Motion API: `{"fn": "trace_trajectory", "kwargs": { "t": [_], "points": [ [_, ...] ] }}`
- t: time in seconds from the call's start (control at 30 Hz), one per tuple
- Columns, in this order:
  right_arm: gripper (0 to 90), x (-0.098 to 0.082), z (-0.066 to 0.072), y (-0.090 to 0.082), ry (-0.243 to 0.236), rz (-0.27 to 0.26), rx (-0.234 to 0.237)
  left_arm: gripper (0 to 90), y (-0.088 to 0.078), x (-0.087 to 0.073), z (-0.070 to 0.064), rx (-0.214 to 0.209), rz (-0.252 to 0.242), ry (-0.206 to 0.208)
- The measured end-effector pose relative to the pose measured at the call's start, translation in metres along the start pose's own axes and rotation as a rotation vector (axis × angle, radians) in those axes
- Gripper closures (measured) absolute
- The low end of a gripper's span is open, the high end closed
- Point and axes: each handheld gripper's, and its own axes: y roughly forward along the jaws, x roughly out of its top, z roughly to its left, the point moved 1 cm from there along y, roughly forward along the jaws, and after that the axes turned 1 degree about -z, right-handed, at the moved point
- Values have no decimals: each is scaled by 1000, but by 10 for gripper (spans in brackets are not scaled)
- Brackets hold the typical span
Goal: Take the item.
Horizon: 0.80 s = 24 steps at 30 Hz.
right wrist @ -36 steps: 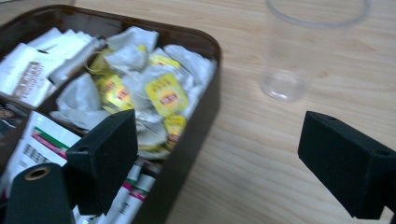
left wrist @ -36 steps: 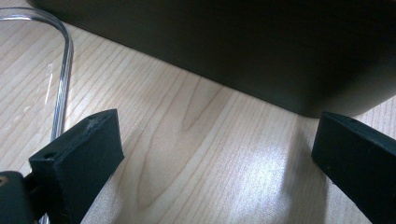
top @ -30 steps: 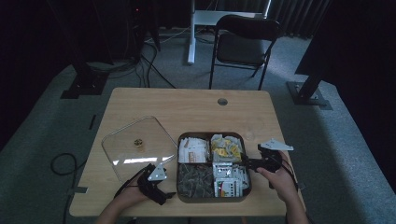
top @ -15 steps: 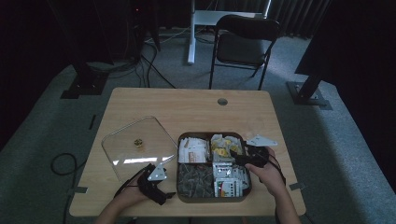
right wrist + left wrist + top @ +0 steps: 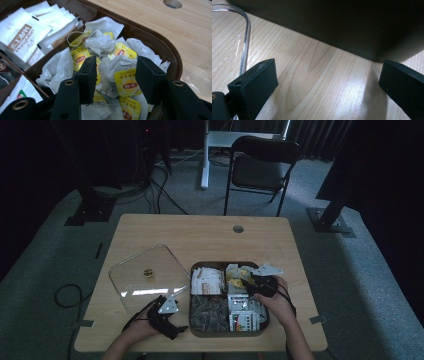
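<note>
Right gripper view shows us the tea bags [image 5: 117, 62], a heap of crumpled white bags with yellow tags. They lie in one corner part of the dark brown tray [image 5: 160, 45]. Our right gripper [image 5: 113, 75] is down in that heap. Its jaws have just been closing, and now they stand about half way apart. One tea bag with a yellow tag [image 5: 126, 83] sits between them, but we cannot tell if the pads press on it yet.

Next to the tea bags, in another part of the tray, lie white packets [image 5: 27, 37] with brown print.

From the high view, the tray [image 5: 197, 330] sits near our edge of the wooden table [image 5: 200, 232], and the tea bags [image 5: 235, 272] are in its far right part. Our right gripper [image 5: 250, 287] is over them.

Our left gripper [image 5: 177, 330] rests on the table just beside the tray's near left corner. In the left gripper view its jaws stand wide with bare wood between them. A clear lid [image 5: 145, 275] lies flat to the left of the tray.
</note>
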Motion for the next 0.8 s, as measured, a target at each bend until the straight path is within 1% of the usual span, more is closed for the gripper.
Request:
{"fn": "trace_trajectory", "kwargs": {
  "t": [0.13,0.23,0.37,0.43,0.53,0.6,0.63,0.67,0.7,0.8],
  "points": [
    [513,-1,1,4,-8,30,-22,18,0,0,0,0,0,0],
    [515,-2,1,7,-5,45,-41,18,0,0,0,0,0,0],
    [566,-3,0,9,-7,60,-61,18,0,0,0,1,0,2],
    [622,-3,0,9,-11,66,-60,18,0,0,0,1,0,2],
    [686,-3,-2,8,-21,83,-46,18,0,0,0,1,0,2],
    [754,-2,-2,8,-27,84,-41,18,0,0,0,0,0,0],
    [812,-2,-3,7,-32,86,-41,18,0,0,0,0,0,0],
    [846,-2,-4,6,-29,84,-51,18,0,0,0,0,0,0],
    [862,-2,-5,5,-11,73,-45,18,0,0,0,1,0,2],
    [881,-3,-7,1,24,46,-23,18,0,0,0,1,0,1]
  ]
}}
